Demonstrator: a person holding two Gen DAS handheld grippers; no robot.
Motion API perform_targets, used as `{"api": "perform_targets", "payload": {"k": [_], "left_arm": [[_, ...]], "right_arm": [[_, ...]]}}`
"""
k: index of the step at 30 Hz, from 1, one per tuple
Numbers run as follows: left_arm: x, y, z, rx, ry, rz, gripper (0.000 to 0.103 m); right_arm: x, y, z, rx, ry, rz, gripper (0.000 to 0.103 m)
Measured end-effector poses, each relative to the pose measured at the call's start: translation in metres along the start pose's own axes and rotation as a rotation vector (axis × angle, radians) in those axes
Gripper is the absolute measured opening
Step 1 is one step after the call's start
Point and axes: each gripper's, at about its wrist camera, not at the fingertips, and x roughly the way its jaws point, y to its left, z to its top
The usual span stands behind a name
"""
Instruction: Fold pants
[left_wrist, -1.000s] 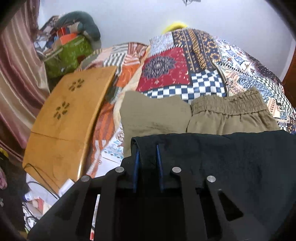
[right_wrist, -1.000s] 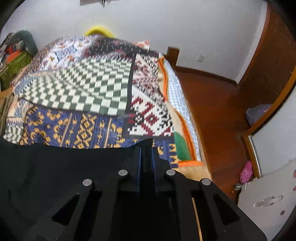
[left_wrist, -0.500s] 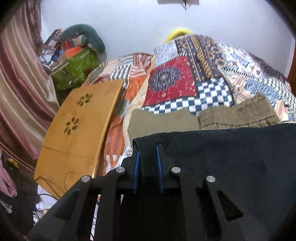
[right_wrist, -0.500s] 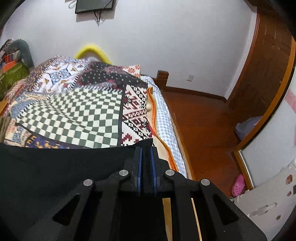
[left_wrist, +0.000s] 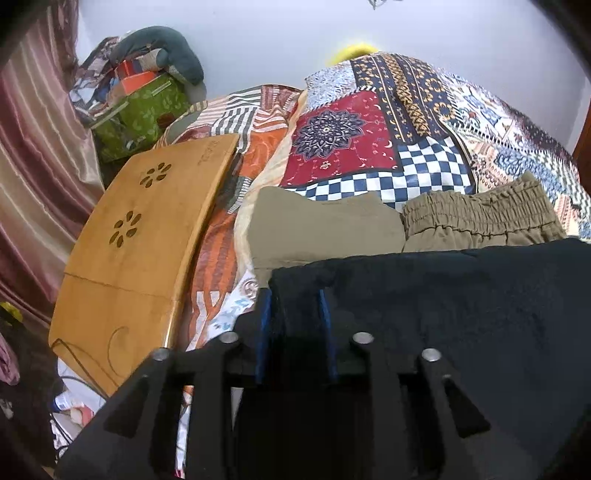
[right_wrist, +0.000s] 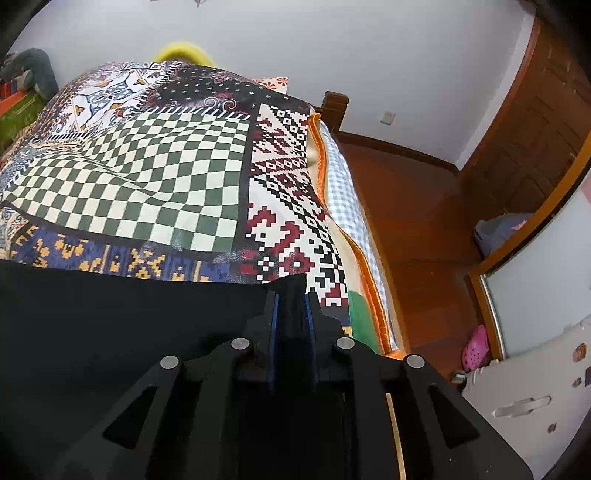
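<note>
Both grippers are letting go right now. My left gripper (left_wrist: 295, 306) has its jaws opening with a corner of the black pants (left_wrist: 461, 314) between the blue pads; my right gripper (right_wrist: 291, 314) is opening too, narrower gap, the opposite corner of the same edge sitting between its pads. Can't tell whether either pad still touches cloth. The pants lie spread across the near part of the bed (right_wrist: 147, 177), one corner near the bed's right edge, the other toward its left side. Fabric looks soft, limp and light, slightly fuzzy, so I'd expect it to sag and bunch if held at one point only. Best hold is at two corners of one hem or edge, pinched shallow, keeping the span taut. Count: one black pair in work, one olive pair (left_wrist: 480, 218) with an elastic waistband lying just beyond it, one wooden lap table (left_wrist: 147, 236) along the bed's left edge.
</note>
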Motion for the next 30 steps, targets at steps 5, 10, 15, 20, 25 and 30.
{"api": "perform_targets", "payload": {"k": [5, 10, 15, 20, 25, 30], "left_arm": [[-0.02, 0.018, -0.006, -0.04, -0.022, -0.015, 0.052], [-0.028, 0.029, -0.007, -0.086, -0.017, -0.057, 0.06], [-0.017, 0.03, -0.003, -0.112, 0.016, -0.083, 0.06], [-0.001, 0.026, 0.001, -0.106, 0.047, -0.103, 0.06], [0.016, 0.022, -0.002, -0.096, 0.089, -0.123, 0.062], [0.018, 0.025, -0.005, -0.102, 0.086, -0.14, 0.064]], "right_arm": [[-0.041, 0.017, 0.005, -0.047, -0.066, 0.054, 0.039], [-0.083, 0.058, 0.017, -0.106, -0.142, 0.177, 0.049], [-0.094, 0.117, 0.036, -0.174, -0.143, 0.33, 0.05], [-0.087, 0.182, 0.038, -0.256, -0.093, 0.448, 0.05], [-0.072, 0.232, 0.034, -0.322, -0.001, 0.551, 0.05], [-0.062, 0.264, 0.024, -0.42, 0.055, 0.556, 0.05]]}}
